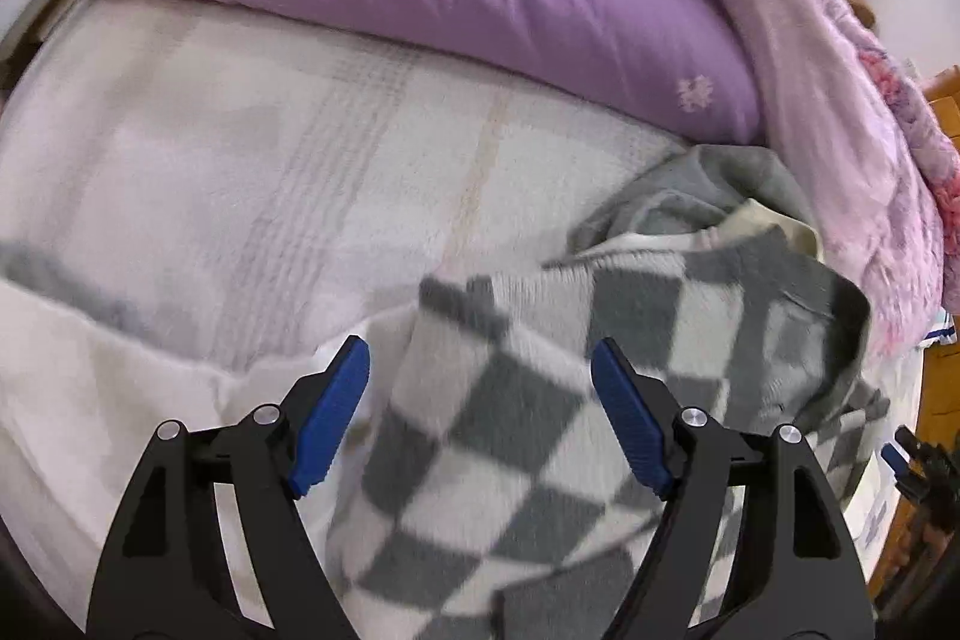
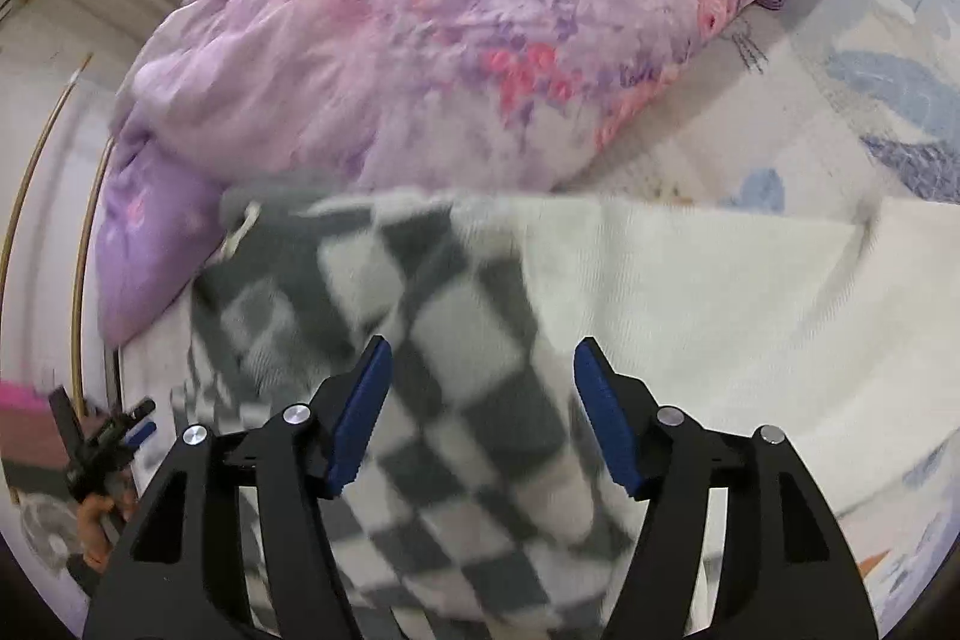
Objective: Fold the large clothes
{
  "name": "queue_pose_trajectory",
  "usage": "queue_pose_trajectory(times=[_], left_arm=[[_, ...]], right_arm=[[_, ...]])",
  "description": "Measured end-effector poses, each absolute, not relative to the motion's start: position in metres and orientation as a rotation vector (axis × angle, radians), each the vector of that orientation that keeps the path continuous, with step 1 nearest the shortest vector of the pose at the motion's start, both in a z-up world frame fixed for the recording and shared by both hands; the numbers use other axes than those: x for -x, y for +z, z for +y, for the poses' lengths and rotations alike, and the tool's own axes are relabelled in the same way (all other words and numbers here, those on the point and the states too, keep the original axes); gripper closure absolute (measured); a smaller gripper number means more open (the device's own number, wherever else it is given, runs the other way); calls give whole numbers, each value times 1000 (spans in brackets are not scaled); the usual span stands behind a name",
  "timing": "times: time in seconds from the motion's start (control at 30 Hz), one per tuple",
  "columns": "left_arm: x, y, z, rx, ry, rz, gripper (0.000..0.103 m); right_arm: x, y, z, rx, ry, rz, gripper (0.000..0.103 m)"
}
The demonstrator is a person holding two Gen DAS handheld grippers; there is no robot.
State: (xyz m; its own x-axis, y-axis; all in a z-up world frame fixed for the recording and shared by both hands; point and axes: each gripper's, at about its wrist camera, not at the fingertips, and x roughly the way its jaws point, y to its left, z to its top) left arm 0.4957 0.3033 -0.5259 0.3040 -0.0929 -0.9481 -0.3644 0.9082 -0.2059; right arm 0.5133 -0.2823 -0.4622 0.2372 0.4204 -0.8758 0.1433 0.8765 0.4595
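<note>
Both my grippers are spread wide with nothing pinched: left gripper [image 1: 480, 361] and right gripper [image 2: 483, 361]. The checkered sweater [image 1: 528, 436] lies on the bed sheet [image 1: 240, 160] right under my fingertips, running between both sets. The purple quilt [image 2: 420, 28] is heaped beyond it.

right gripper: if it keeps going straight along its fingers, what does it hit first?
Most likely the checkered sweater, which lies directly beyond the open right gripper. The white cloth sits just to the right of that line. The frame is blurred, so depth is uncertain.
</note>
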Motion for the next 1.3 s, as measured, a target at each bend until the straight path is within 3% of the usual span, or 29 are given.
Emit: queue_pose_trajectory(times=[0.4,0.47,0.5,0.53,0.63,0.97,1.3], left_arm=[[-528,-586,313,384,166,1500,28],[-529,-589,315,407,150,1500,53],[-530,-589,314,386,155,1502,58],[-530,-587,310,331,172,1500,72],[-522,-574,308,310,160,1441,81],[-424,-468,298,356,69,1156,83],[-277,-423,279,437,82,1097,84]], right_arm=[[-566,-522,-261,-498,118,1511,43],[-567,-527,-254,-463,134,1514,54],[-568,-529,-250,-462,158,1510,78],[-569,-528,-244,-448,160,1508,80],[-561,-513,-232,-360,186,1445,83],[-488,-433,-248,-310,341,1211,86],[-365,-381,-286,-351,437,1157,86]])
